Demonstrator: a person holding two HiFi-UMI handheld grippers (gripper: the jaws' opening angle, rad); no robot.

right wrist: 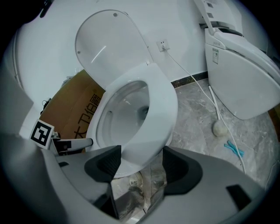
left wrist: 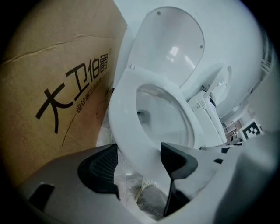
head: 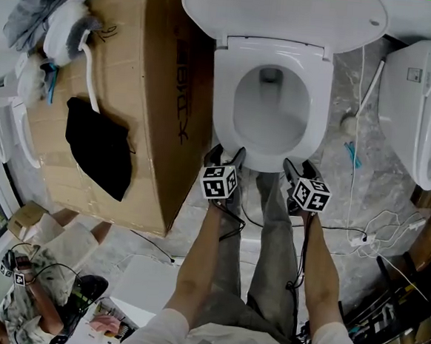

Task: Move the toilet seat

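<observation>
Lining up on the seat (head: 223, 94) front, lower centre: left gripper (head: 227, 156) and right gripper (head: 300, 168) gape around its rim; next, probably clamp and lift

Left of frame, the cardboard box (head: 132, 102) stands just beside the toilet (head: 320, 94), leaving me little room there. To the right the floor (head: 388, 192) lies open, crossed by a white cable (head: 356, 141).

Grey marbled floor (head: 381, 188), white wall (right wrist: 183, 26), dark skirting (right wrist: 188, 81) at its foot. Wall socket (right wrist: 162, 44) with white cable (head: 361, 90) trailing down over floor. Large cardboard box (head: 155, 88) at left, black cloth (head: 98, 147) on top. Second white toilet (head: 421, 109) at right. Light even, soft.
</observation>
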